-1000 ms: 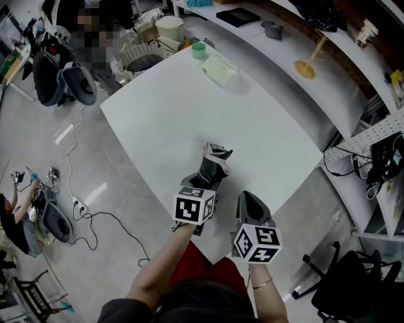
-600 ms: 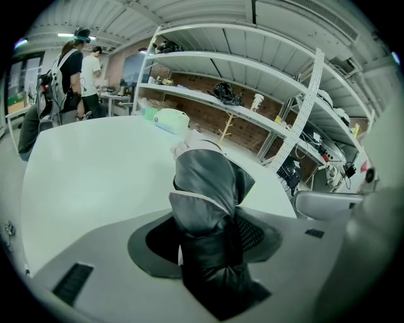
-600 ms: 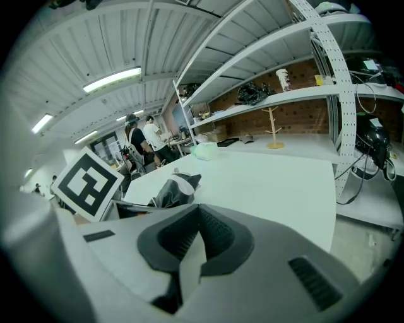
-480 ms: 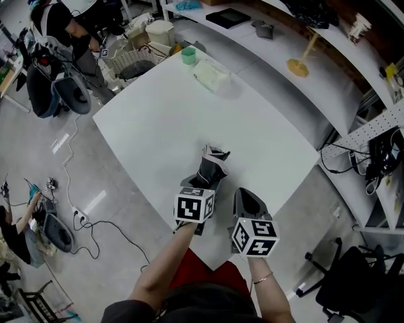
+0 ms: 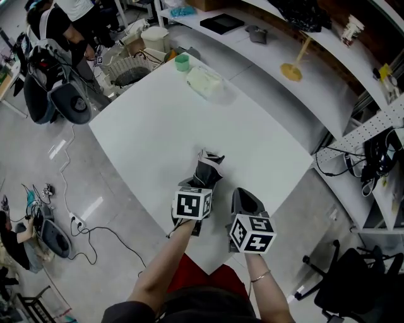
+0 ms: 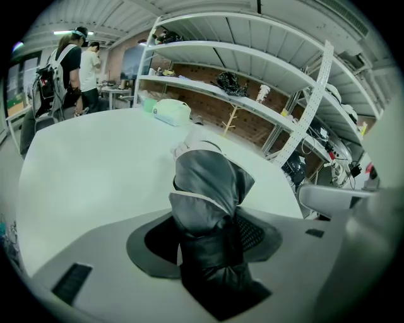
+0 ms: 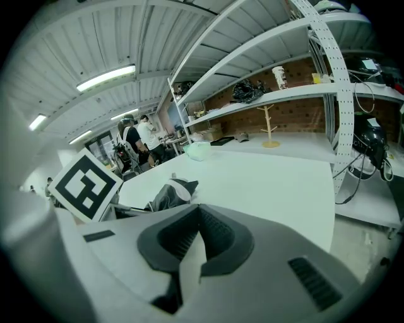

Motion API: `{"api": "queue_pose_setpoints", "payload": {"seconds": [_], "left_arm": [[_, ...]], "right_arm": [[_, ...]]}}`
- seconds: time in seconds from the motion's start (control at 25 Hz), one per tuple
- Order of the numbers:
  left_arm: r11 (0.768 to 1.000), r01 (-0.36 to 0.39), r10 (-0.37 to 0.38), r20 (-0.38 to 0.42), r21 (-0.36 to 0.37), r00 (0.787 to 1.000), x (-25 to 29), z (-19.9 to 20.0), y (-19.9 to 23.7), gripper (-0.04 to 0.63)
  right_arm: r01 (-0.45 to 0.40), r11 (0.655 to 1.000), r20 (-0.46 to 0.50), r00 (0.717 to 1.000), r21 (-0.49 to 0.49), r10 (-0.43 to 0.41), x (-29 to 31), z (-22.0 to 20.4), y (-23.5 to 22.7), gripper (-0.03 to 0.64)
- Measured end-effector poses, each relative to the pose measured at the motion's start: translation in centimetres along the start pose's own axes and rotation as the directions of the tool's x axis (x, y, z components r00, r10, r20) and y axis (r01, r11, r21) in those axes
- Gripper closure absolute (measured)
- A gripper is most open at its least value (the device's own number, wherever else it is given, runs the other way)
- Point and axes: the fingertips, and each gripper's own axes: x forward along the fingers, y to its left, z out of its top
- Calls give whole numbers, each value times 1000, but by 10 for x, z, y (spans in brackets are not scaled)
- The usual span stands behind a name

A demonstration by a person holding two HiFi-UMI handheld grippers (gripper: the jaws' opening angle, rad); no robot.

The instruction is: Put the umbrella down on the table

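Containers first: green cup (image 5: 182,62) at the far corner of the white table (image 5: 151,132), contents not readable. Just beside it a pale lidded box (image 5: 203,81), closed. Off the table's far edge a white slatted basket (image 5: 131,63), dark inside, contents unclear.

Umbrella (image 5: 207,169) folded, dark grey with a pale band, over the near part of the table. Left tool (image 5: 199,188) clamped on its lower end. Cannot tell whether the far end touches the tabletop.

Left gripper view: umbrella (image 6: 208,208) fills the gap of the left tool (image 6: 211,236), pads pressed on the dark fabric. Cup (image 6: 149,105) and box (image 6: 172,112) sit far beyond it.

Right gripper view: right tool (image 7: 199,217) with jaws together, nothing between them. It shows the umbrella (image 7: 165,194) from the side, low over the table, next to the left tool's marker cube (image 7: 85,183). Head view places the right tool (image 5: 243,200) just beside the left one, over the table's near corner.

Surroundings: curved shelf with a yellow stand (image 5: 293,66) and a flat black slab (image 5: 222,23); people (image 5: 63,19) beyond the basket; cables (image 5: 82,214) on the floor; black chair (image 5: 353,284). Table surface between umbrella and box is bare.
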Motion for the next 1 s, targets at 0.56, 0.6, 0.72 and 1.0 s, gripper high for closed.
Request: {"api": "queue_pose_setpoints", "payload": {"seconds": [0.56,0.6,0.72,1.0], "left_arm": [[995,-67,62,62,77,996,-6,7,-4,307],[994,-75,68,77,83,995,-9,7,-4,307],[991,-101,90,118,89,989,-16,8,-4,307],[992,-104,87,200,76,976,-36,15,-11,311]], "right_arm": [[-2,1000,25,1000,-10,2,-15,2,0,598],[-2,1000,28,1000,-10,2,-16,2,1,598],[0,1000,37,999,-12,0,-20,2,2,598],[1,1000,50,999,-19,0,-32,0,3,598]]}}
